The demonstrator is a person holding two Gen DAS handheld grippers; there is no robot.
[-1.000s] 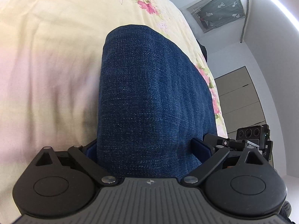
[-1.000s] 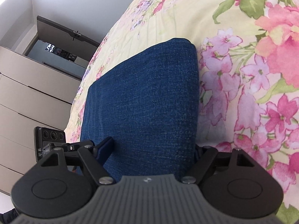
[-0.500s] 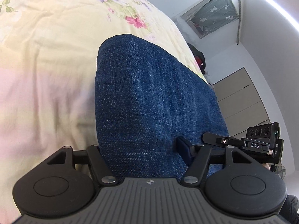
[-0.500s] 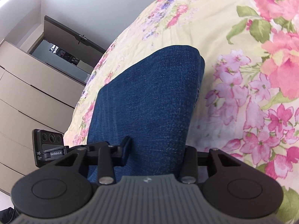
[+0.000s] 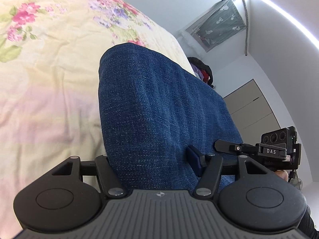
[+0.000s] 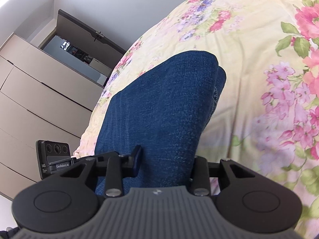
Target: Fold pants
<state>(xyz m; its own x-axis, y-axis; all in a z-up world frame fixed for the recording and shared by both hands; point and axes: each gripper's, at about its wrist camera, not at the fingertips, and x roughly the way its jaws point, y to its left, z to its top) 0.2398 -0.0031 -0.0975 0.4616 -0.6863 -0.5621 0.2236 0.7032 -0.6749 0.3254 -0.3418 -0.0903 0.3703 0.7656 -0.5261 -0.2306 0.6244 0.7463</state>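
Both views are bright and evenly lit. A white light strip (image 5: 287, 14) along the ceiling edge glares in the left view. The bedspread (image 5: 45, 91) washes out to a pinkish haze near the lens and looks soft there. Fisheye bending curves the walls and drawers (image 6: 35, 103), and the corners go black.

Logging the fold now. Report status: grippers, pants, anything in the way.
Left gripper shut on the jeans; right gripper shut on them too. Denim folded, far end on floral bedspread. Nothing seen blocking.
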